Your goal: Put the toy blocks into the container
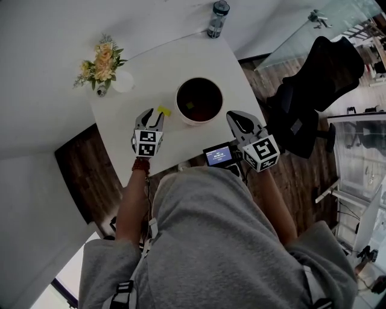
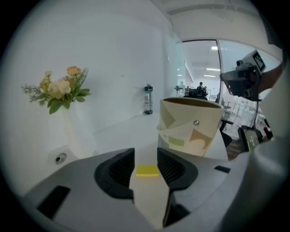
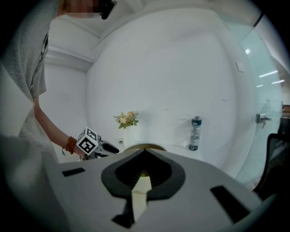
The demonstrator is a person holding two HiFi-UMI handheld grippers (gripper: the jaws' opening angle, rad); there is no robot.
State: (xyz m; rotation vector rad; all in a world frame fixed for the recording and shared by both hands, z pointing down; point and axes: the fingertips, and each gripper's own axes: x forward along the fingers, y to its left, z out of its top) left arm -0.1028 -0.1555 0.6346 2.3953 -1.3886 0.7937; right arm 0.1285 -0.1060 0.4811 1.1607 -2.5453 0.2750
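A small yellow block (image 1: 164,111) lies on the white table (image 1: 151,72), just left of the round cream container (image 1: 199,101). My left gripper (image 1: 154,113) is open at it. In the left gripper view the yellow block (image 2: 147,170) sits between the spread fingertips of that gripper (image 2: 146,156), with the patterned container (image 2: 195,127) right behind. Inside the container lies a greenish block (image 1: 190,105). My right gripper (image 1: 231,114) hovers by the container's right side, jaws together. In its own view the right gripper (image 3: 144,154) shows a tiny green speck between the pads that I cannot identify.
A vase of flowers (image 1: 102,63) stands at the table's far left and a water bottle (image 1: 218,18) at its far edge. A black office chair (image 1: 313,90) is right of the table. A small screen device (image 1: 218,155) sits near the front edge.
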